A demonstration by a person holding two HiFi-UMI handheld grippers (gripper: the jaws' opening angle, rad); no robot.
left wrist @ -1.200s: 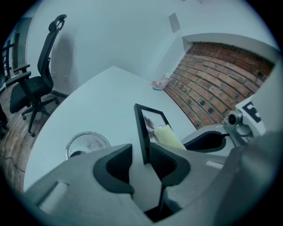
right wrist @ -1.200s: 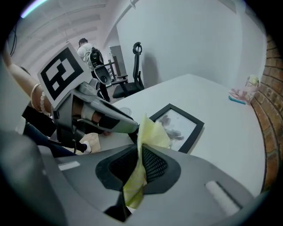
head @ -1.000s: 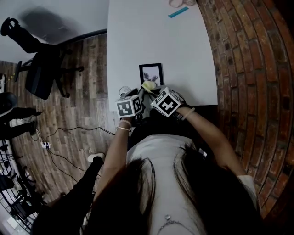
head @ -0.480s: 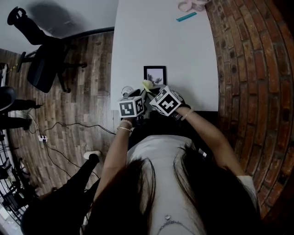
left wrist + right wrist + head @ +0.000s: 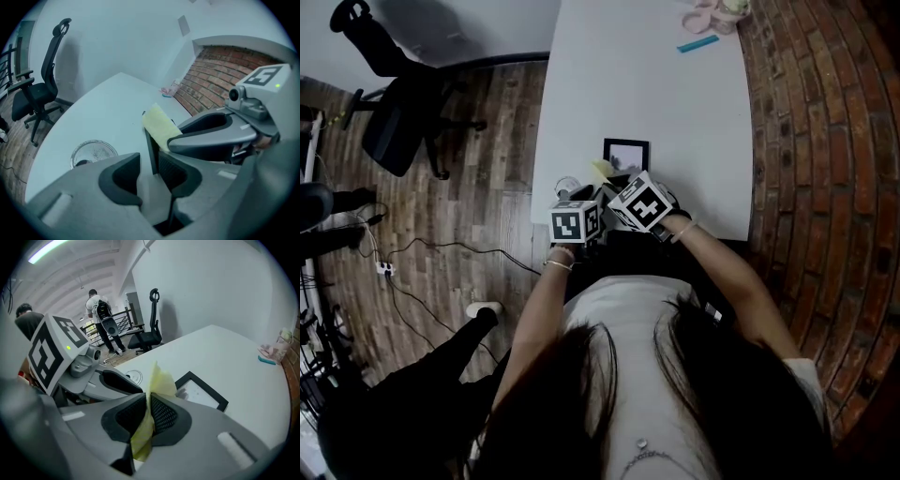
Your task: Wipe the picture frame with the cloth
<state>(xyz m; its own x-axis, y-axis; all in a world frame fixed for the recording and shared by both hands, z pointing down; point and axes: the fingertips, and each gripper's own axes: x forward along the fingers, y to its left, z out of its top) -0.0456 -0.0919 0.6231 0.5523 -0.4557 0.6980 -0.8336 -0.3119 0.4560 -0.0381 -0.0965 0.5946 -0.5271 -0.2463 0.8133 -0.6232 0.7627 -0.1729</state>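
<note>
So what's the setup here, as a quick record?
surface: white table
picture frame: black, toward the table's near edge
cloth: yellow, pinched in the right hand-held gripper
left hand-held gripper: jaws astride the frame's edge, gap on one side
also there: round glass item, office chair

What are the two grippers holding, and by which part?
The right gripper pinches the yellow cloth around its middle, both ends sticking out. The left gripper holds nothing: its jaws stand apart at the edge of the frame.
</note>
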